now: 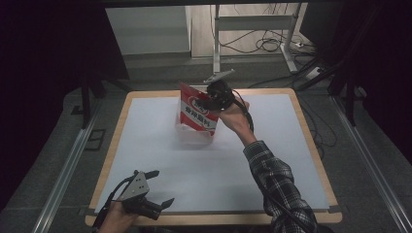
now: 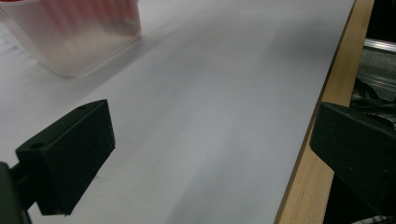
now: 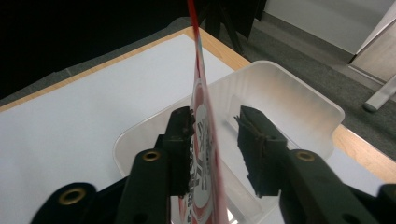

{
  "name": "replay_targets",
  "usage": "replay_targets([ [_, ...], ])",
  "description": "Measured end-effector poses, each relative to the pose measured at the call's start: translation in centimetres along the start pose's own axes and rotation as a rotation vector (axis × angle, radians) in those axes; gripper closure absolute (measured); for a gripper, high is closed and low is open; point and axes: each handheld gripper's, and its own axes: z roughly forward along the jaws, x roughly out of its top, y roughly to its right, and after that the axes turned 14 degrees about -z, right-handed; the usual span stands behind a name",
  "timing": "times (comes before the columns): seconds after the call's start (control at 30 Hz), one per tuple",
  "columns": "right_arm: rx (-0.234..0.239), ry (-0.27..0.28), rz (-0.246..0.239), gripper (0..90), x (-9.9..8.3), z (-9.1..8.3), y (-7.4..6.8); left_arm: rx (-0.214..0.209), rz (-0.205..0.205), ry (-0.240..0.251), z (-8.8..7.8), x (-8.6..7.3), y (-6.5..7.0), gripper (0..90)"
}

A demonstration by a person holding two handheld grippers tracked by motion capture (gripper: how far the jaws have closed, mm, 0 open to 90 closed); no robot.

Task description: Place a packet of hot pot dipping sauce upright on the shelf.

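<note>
Just a wooden table (image 1: 311,145) with a big white sheet (image 1: 204,165) covering most of it. Behind it there's a metal desk frame (image 1: 252,29) and a tangle of cables (image 1: 262,43) on the floor.

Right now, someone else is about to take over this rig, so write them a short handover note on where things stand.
Right claw: above the clear plastic tub, jaws parted around the red and white packet. One jaw touches the packet, the other stands clear, so it is not clamped.
Left claw: open, holding nothing, near the front left edge of the table.
Packet: upright, its lower end in the tub at the far middle of the white mat.
Done: packet is in the tub.
Left: probably draw the right claw up and away; watch whether the packet stays upright or tips.
</note>
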Motion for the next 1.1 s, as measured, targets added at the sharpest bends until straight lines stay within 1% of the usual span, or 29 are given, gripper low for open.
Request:
replay_targets([
  [0.03,-0.003,-0.001,-0.003,58.4,0.0,0.0,0.0,0.0,0.001,0.0,0.0,0.0,0.0,0.0],
  [0.07,-0.012,0.0,-0.008,51.8,-0.1,-0.1,0.0,0.0,0.002,-0.001,0.0,0.0,0.0,0.1],
  [0.1,-0.012,0.0,-0.008,51.8,-0.1,-0.1,0.0,0.001,0.003,-0.001,0.0,0.0,0.0,0.1],
  [0.17,-0.011,0.003,-0.002,46.4,-0.2,-0.2,0.0,0.001,0.005,-0.003,0.0,0.0,0.0,0.1],
  [0.23,-0.018,0.003,-0.013,40.2,-0.4,-0.4,0.0,0.001,0.007,-0.003,0.0,0.0,0.1,0.1],
  [0.27,-0.018,0.003,-0.013,40.2,-0.4,-0.4,0.0,-0.001,0.002,0.001,0.1,0.0,0.1,0.1],
  [0.4,-0.018,0.009,-0.024,32.8,-0.8,-0.8,0.0,-0.001,0.004,-0.001,0.1,0.0,0.1,0.1],
  [0.63,-0.014,0.015,-0.033,27.0,-1.0,-1.3,-0.1,0.001,0.009,-0.004,0.1,0.0,0.1,0.1],
  [0.73,-0.009,0.021,-0.038,22.9,-1.1,-1.6,-0.2,0.001,0.008,-0.005,0.0,0.0,0.1,0.1],
  [0.9,0.002,0.035,-0.043,20.0,-1.5,-2.1,-0.4,-0.001,0.005,-0.002,0.1,0.0,0.1,0.1],
  [1.1,0.006,0.047,-0.047,18.0,-1.9,-2.7,-0.8,-0.001,0.013,-0.007,0.1,0.0,0.1,0.1],
])
